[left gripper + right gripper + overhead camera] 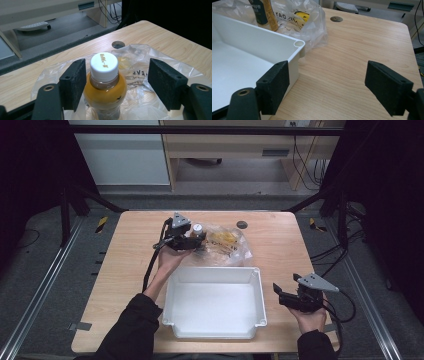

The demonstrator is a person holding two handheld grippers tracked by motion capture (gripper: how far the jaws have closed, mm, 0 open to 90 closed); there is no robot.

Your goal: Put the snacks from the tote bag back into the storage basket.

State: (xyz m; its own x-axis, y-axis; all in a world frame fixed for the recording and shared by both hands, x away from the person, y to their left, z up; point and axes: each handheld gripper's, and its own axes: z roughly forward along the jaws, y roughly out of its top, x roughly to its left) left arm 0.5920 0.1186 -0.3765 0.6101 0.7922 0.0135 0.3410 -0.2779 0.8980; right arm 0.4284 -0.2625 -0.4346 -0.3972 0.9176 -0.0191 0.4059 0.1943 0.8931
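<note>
A small bottle (104, 82) of orange liquid with a white cap (198, 227) stands upright amid a crumpled clear plastic bag (227, 245). My left gripper (120, 83) is open around it. The bottle sits close against the left-hand pad (73, 83), and the other pad (166, 82) is well apart from it. In the high view this left gripper (199, 240) reaches the bottle from the table's left. My right gripper (286, 283) is open and holds nothing, just right of the white tray (257, 285). In its own view the right gripper (330, 87) hovers over bare wood beside the tray's corner (298, 45).
The bag (307, 22) holds yellow items and lies against the tray's far rim, with the bottle (263, 12) behind that rim. A round cable hole (242, 224) sits near the table's far edge. Bare wood lies left and right of the tray.
</note>
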